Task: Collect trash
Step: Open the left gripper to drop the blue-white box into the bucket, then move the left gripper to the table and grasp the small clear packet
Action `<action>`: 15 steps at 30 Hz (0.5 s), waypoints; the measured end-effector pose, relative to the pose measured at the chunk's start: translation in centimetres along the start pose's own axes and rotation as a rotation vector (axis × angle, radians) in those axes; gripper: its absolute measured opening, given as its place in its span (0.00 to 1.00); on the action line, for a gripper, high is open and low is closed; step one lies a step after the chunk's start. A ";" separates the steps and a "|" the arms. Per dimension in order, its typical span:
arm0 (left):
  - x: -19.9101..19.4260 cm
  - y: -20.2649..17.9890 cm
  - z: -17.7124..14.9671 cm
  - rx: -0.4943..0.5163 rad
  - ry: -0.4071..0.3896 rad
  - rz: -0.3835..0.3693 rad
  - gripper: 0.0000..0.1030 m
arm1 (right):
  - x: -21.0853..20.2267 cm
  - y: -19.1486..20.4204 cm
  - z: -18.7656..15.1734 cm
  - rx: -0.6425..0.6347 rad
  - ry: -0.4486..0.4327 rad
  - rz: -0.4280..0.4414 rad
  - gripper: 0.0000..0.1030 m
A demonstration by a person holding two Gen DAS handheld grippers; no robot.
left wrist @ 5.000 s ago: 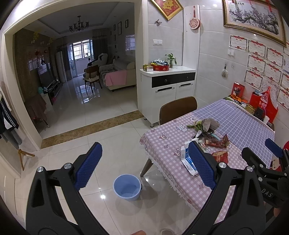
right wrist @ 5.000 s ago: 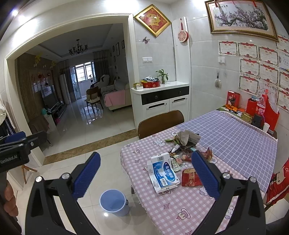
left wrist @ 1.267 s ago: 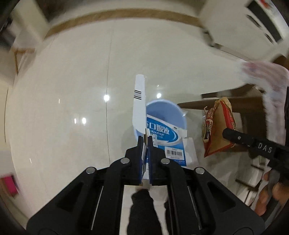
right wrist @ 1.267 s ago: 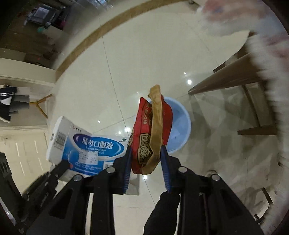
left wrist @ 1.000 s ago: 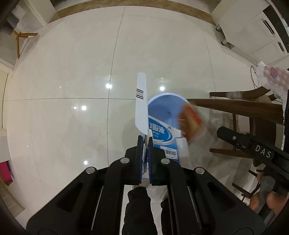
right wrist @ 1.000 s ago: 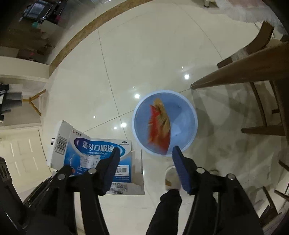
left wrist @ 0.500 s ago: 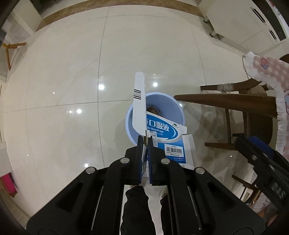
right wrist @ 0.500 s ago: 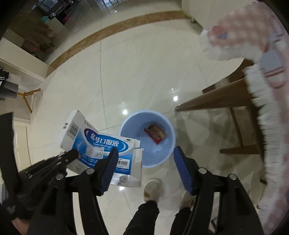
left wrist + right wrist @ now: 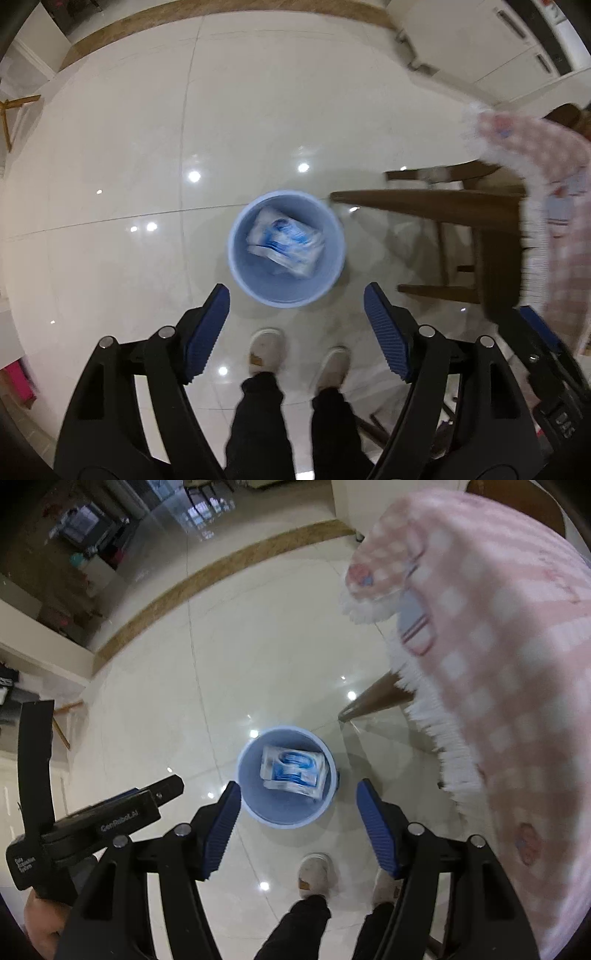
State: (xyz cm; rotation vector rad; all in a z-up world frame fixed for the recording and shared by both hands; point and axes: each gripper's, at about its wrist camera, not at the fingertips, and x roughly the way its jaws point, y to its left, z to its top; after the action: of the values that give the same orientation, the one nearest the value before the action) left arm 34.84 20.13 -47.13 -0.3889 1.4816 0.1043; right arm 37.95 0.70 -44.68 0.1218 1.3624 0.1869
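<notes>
A light blue bin [image 9: 236, 258] [image 9: 246, 805] stands on the glossy white floor below both grippers. Inside it lies the blue and white medicine box [image 9: 286, 242] [image 9: 293, 770], blurred in the left wrist view. The red snack bag is hidden under the box. My left gripper [image 9: 295, 314] points down above the bin, its jaws opening with nothing between them. My right gripper [image 9: 297, 810] is also open and empty, high above the bin. The left gripper's black body [image 9: 99, 819] shows at the left of the right wrist view.
The table's pink checked cloth with a white fringe [image 9: 480, 664] [image 9: 535, 177] hangs at the right. Brown table and chair legs [image 9: 424, 205] stand right of the bin. The person's dark trousers and white slippers [image 9: 267, 345] are just below the bin.
My left gripper opened and the medicine box fell into the bin, on top of the red bag dropped a second ago. Both grippers have risen, and the tablecloth fills more of the right wrist view.
</notes>
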 end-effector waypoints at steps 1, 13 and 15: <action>-1.4 -0.7 -0.2 0.017 -0.016 -0.015 0.72 | -1.1 -0.3 0.0 0.004 -0.020 0.012 0.62; -15.7 -17.5 -4.6 0.446 -0.295 -0.122 0.72 | -20.6 -9.7 -1.8 0.193 -0.552 0.027 0.89; -16.4 -21.3 -5.5 0.518 -0.306 -0.147 0.72 | -21.8 -13.2 -2.3 0.254 -0.538 0.002 0.89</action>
State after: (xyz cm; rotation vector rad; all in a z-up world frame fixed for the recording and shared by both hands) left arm 34.47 1.25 -27.17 -0.0537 1.1212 -0.3212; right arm 32.25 -16.70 -26.85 0.3595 0.8440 -0.0212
